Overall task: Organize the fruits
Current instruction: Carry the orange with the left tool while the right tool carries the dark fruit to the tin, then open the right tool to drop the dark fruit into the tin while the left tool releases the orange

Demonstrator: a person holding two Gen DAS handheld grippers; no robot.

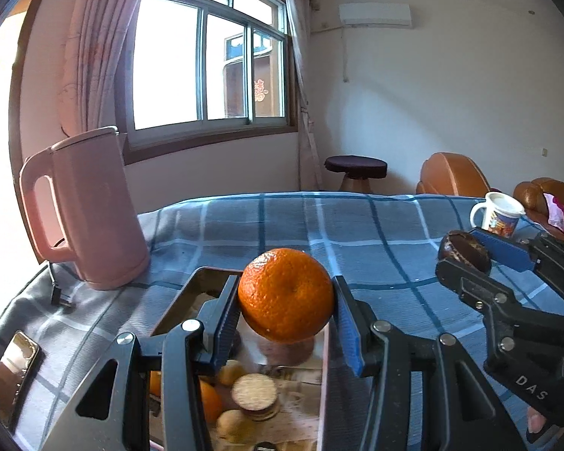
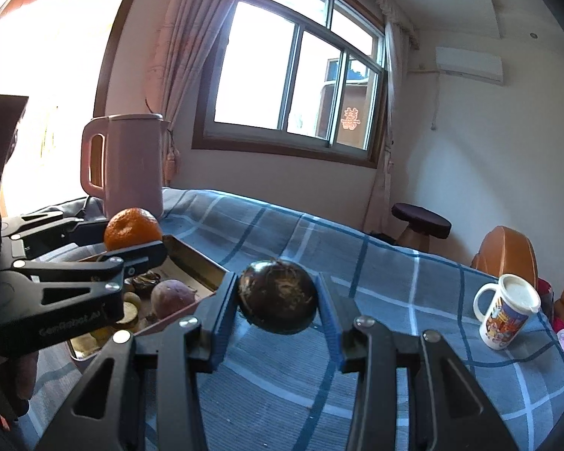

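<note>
2 grippers are holding fruit above the checked cloth (image 1: 376, 233). Left gripper (image 1: 286, 302) is pinching an orange (image 1: 286, 293) over the tray (image 1: 191, 293), which is holding biscuits and more fruit. Right gripper (image 2: 278, 300) is pinching a dark round fruit (image 2: 278, 297) just right of the tray. Kettle (image 1: 90, 206) and mug (image 2: 507, 315) are standing well apart.

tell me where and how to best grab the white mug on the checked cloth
Grip the white mug across its body, coming from the side away from its handle. It stands upright with a lid on, so the rim offers no hold, and the handle juts towards the tray.
</note>
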